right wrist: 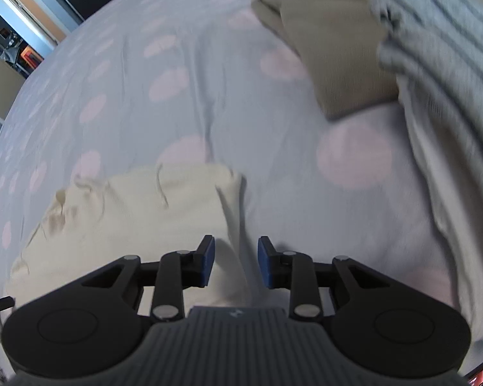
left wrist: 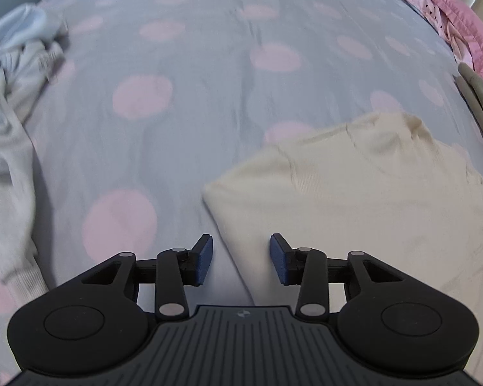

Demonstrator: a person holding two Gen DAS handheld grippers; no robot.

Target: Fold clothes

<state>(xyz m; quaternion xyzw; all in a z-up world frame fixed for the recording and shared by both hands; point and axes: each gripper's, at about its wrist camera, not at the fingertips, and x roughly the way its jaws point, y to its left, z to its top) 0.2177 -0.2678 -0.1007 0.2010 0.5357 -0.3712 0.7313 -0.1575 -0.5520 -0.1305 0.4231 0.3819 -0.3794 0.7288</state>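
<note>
in the left wrist view, a rumpled white garment lies at the far left of the bedsheet, which is grey with pink dots. the left gripper points down at the sheet with its jaws apart and nothing pinched; the near corner of a folded cream top lies below the gap, its edge running between the blue pads without touching them. the top lies flat on the sheet to the right. further right, a folded olive garment sits near the edge, with pink bedding beyond it.

in the right wrist view, the cream top lies lower left on the bedsheet. the right gripper has released jaws, and the top's right edge lies under the gap, not clamped. upper right sits the folded olive garment, and just beside it a grey striped garment runs down the right edge.
</note>
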